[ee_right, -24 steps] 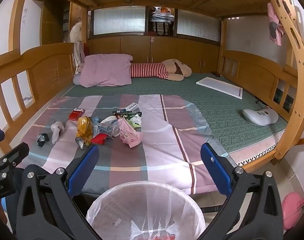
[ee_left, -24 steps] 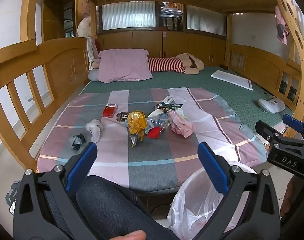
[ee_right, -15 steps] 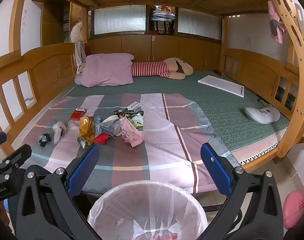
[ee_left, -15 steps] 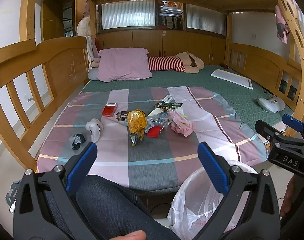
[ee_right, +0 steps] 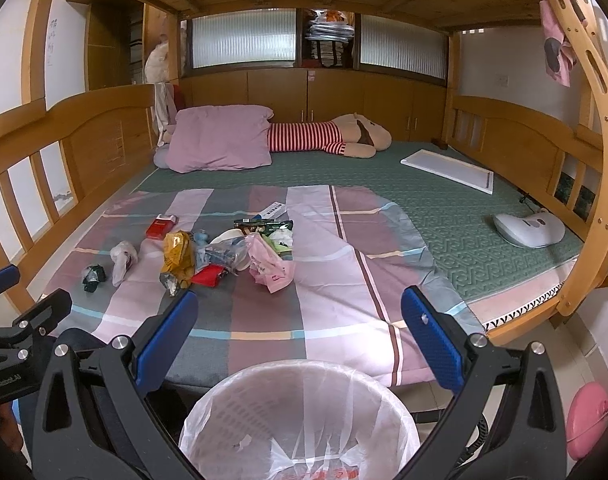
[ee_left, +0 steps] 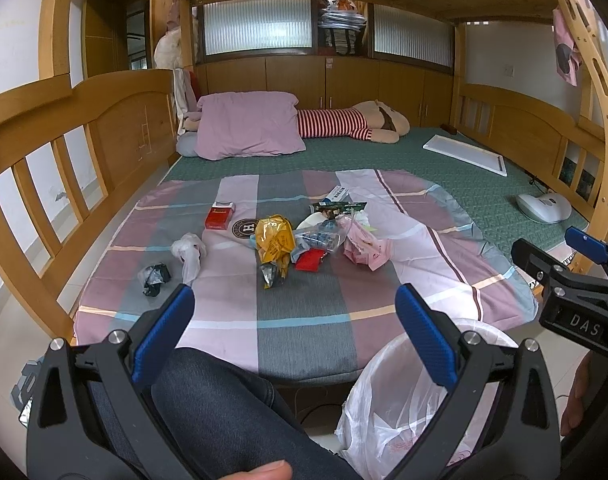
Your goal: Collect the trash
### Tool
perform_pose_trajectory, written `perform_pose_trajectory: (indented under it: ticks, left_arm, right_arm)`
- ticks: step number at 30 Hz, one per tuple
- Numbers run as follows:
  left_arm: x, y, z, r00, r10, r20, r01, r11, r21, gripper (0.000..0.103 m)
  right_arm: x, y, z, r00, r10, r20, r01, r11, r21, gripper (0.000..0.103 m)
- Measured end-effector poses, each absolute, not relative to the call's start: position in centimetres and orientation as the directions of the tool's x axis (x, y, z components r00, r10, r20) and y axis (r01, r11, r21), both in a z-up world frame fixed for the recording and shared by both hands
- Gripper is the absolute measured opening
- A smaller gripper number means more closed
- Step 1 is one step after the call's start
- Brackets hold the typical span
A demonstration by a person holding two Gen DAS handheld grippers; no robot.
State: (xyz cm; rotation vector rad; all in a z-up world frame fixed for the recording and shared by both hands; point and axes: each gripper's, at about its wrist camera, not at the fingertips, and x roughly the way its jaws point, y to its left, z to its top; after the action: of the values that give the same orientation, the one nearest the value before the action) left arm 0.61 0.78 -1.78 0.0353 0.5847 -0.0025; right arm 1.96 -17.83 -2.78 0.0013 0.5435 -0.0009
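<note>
White-lined, the bin (ee_right: 299,420) below the bed's edge is seen nearly empty, so collection is judged barely begun. Trash (ee_left: 299,236) is left heaped mid-bedsheet (ee_left: 304,312), well beyond both tongs. Left tongs (ee_left: 293,330) and right tongs (ee_right: 297,328) are held wide apart, nothing gripped.

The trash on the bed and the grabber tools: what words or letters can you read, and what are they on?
"DAS" on the right gripper, on its side label.
"H" in a ring on the round dark badge lying on the striped sheet.
Red print on the bin liner: too blurred to read.
White lettering on the left gripper body: too small to read.
Print on the red packet, pink bag and yellow wrapper: too small to read.
</note>
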Motion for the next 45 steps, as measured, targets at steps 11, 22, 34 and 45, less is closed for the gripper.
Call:
perform_pose_trajectory:
  ticks: [11, 22, 34, 45]
  left_arm:
    - [0.73, 0.87, -1.83, 0.830, 0.008, -0.558, 0.012, 0.999, 0.032, 0.100]
    - [0.76, 0.95, -1.92, 0.829, 0.010, -0.560, 0.009, 0.999, 0.032, 0.100]
    - [0.77, 1.14, -2.17, 0.827, 0.011, -0.562, 0.008, 0.999, 0.032, 0.100]
    - [0.58, 1.41, -2.42, 0.825, 0.012, -0.565, 0.007, 0.999, 0.031, 0.100]
  right_arm:
    - [2.07, -17.66, -2.89, 0.844, -0.018, -0.536, 0.001, 0.999, -0.033, 0.100]
    - [2.12, -17.48, -3.35, 0.856, -0.020, -0.516, 0.002, 0.999, -0.035, 0.100]
    - [2.32, -17.29, -3.41, 0.841, -0.046, -0.539, 0.001, 0.997, -0.083, 0.100]
    - [2.35, -17.32, -3.55, 0.836, -0.041, -0.546, 0.001, 0.997, -0.073, 0.100]
